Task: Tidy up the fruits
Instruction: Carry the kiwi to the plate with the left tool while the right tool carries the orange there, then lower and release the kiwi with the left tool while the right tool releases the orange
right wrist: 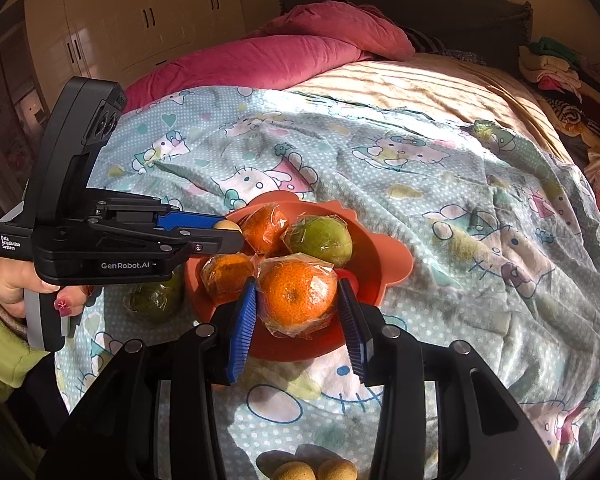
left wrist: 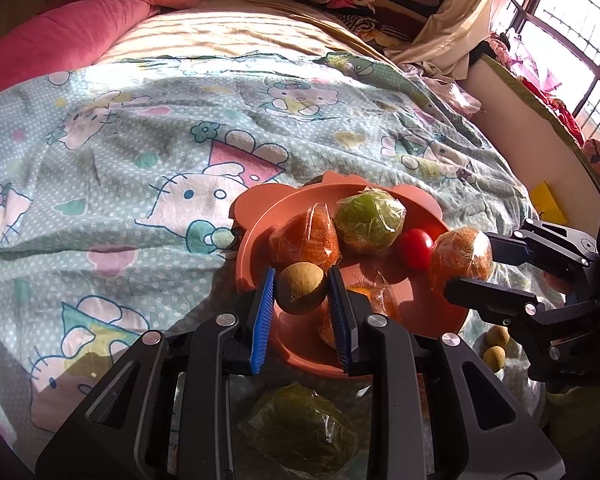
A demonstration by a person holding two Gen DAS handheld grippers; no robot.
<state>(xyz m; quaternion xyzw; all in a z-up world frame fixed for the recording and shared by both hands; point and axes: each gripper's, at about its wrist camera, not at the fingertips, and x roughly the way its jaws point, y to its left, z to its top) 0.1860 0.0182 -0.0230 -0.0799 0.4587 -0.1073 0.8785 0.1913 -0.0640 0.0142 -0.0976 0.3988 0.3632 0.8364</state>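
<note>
The left claw (left wrist: 302, 286) is clamped on a small tan longan (left wrist: 301, 288), held over the near rim of the orange plate (left wrist: 256, 240). The right claw (right wrist: 298, 300) grips a wrapped orange (right wrist: 298, 298) between its blue pads, over the plate's near side. The plate sits on the bed (left wrist: 140, 140), near its foot edge, on a cartoon-print sheet. In the plate lie two more wrapped oranges (left wrist: 304, 240) (right wrist: 229, 277), a wrapped green fruit (left wrist: 370, 220) and a red tomato (left wrist: 416, 248). A second green fruit (left wrist: 300, 432) lies on the sheet just outside the plate's near rim. Two more longans (right wrist: 314, 472) lie on the sheet at the foot edge. A hand (right wrist: 16, 284) in a green sleeve holds the left grip.
</note>
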